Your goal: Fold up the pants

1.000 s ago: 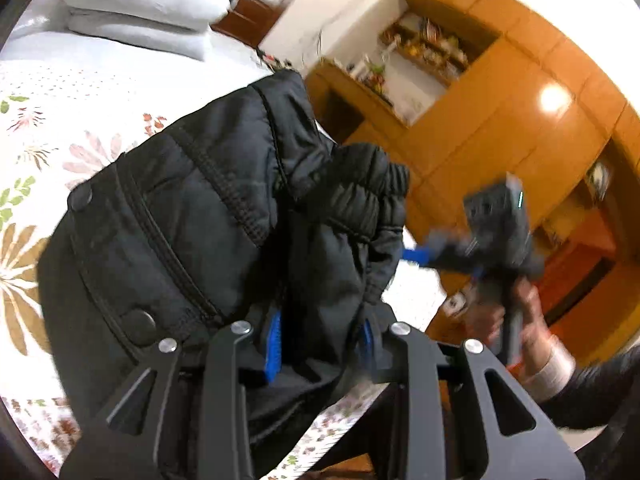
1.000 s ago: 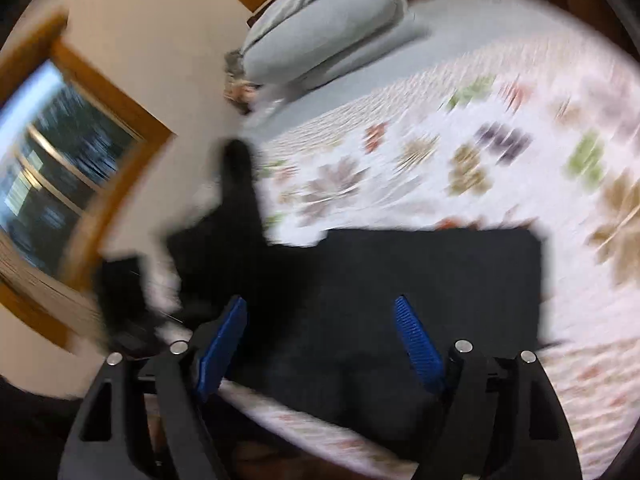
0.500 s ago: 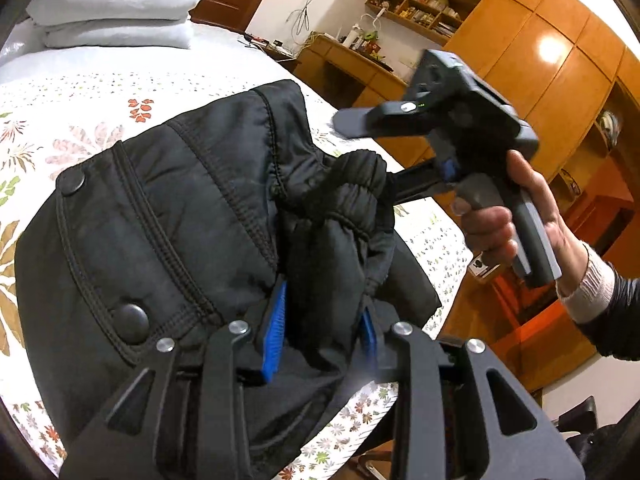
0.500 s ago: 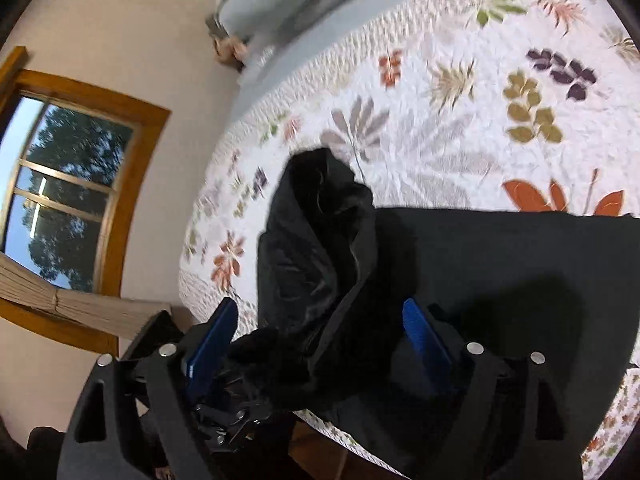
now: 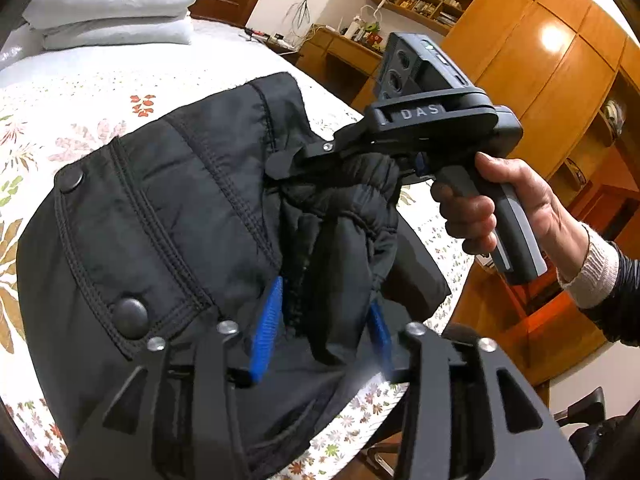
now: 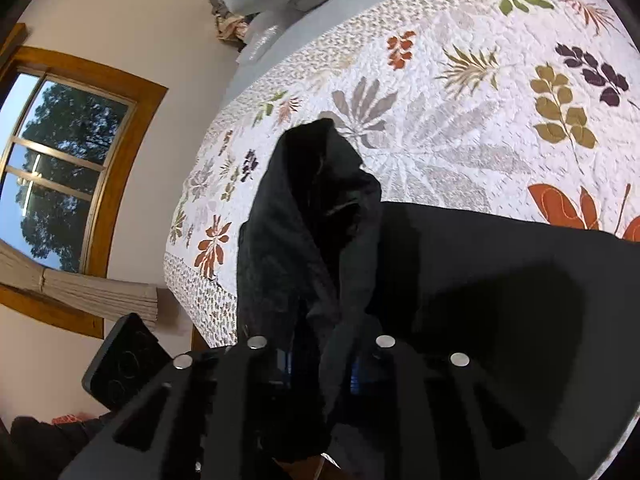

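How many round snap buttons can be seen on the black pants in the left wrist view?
2: one snap button near the upper left corner of the black pants, another lower, close to the gripper. Folds may hide others.

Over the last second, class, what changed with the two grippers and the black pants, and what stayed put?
The right gripper swung in from the cupboard side and closed on the gathered pants cuff. The left gripper, which was clamping the fabric, is opening, cloth still between its fingers. The pants remain on the floral bedspread, pillows unmoved.
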Demonstrator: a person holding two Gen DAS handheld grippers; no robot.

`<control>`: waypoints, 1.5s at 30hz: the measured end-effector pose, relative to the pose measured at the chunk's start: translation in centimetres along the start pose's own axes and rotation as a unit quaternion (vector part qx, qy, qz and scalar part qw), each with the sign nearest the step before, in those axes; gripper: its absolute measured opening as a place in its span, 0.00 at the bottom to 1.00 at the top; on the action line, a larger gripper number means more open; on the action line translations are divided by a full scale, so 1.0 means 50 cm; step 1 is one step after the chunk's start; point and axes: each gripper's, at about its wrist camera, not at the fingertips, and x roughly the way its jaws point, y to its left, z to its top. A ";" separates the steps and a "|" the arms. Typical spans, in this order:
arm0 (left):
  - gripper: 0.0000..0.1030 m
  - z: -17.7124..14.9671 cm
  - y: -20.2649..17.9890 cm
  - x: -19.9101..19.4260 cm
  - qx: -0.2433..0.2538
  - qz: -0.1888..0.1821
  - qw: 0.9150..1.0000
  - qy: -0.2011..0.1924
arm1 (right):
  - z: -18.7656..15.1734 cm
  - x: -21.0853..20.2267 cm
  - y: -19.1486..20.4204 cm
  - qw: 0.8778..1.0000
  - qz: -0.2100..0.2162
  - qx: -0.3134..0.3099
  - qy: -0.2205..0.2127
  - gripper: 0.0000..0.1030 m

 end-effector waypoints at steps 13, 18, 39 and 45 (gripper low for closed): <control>0.89 -0.002 0.042 -0.126 -0.033 0.095 0.994 -0.052 | 0.000 -0.018 0.023 1.000 0.007 -0.019 -0.010 0.15; 0.97 -0.003 0.103 -0.174 -0.074 0.145 0.984 -0.066 | -0.005 -0.034 0.030 1.000 0.022 -0.016 -0.015 0.14; 0.97 0.025 0.089 -0.128 -0.052 0.171 0.983 -0.049 | -0.078 -0.259 -0.075 0.995 -0.036 0.039 -0.081 0.13; 0.97 0.073 0.019 -0.093 -0.017 0.146 0.988 -0.056 | -0.101 -0.230 -0.129 0.994 -0.031 0.072 -0.079 0.13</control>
